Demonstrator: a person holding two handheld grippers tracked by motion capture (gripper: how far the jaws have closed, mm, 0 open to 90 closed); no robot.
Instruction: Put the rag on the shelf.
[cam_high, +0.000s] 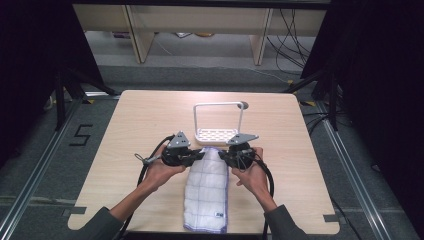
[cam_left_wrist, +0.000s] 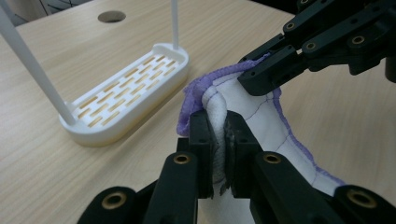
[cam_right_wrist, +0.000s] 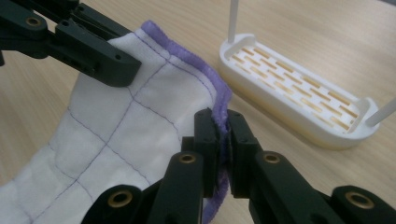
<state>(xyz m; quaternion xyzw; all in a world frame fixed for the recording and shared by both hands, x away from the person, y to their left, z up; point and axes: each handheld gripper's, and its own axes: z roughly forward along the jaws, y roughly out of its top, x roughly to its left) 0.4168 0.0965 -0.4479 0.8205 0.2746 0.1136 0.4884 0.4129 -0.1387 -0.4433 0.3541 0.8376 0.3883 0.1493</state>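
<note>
A white quilted cloth with purple edging (cam_high: 207, 192) lies folded lengthwise on the wooden table, its far end lifted. My left gripper (cam_high: 201, 155) is shut on the far left corner of the cloth (cam_left_wrist: 217, 109); my right gripper (cam_high: 223, 156) is shut on the far right corner of the cloth (cam_right_wrist: 154, 98). In the left gripper view my own gripper (cam_left_wrist: 219, 128) pinches a white fold, with the right gripper (cam_left_wrist: 261, 74) beyond it. In the right gripper view my own gripper (cam_right_wrist: 223, 128) clamps the purple hem, and the left gripper (cam_right_wrist: 116, 65) holds the other corner.
A white rack (cam_high: 216, 135) with a slotted base and a tall wire hoop stands just beyond the cloth's far end. A round cable hole (cam_high: 243, 105) is in the table behind it. Black stands and cables flank the table.
</note>
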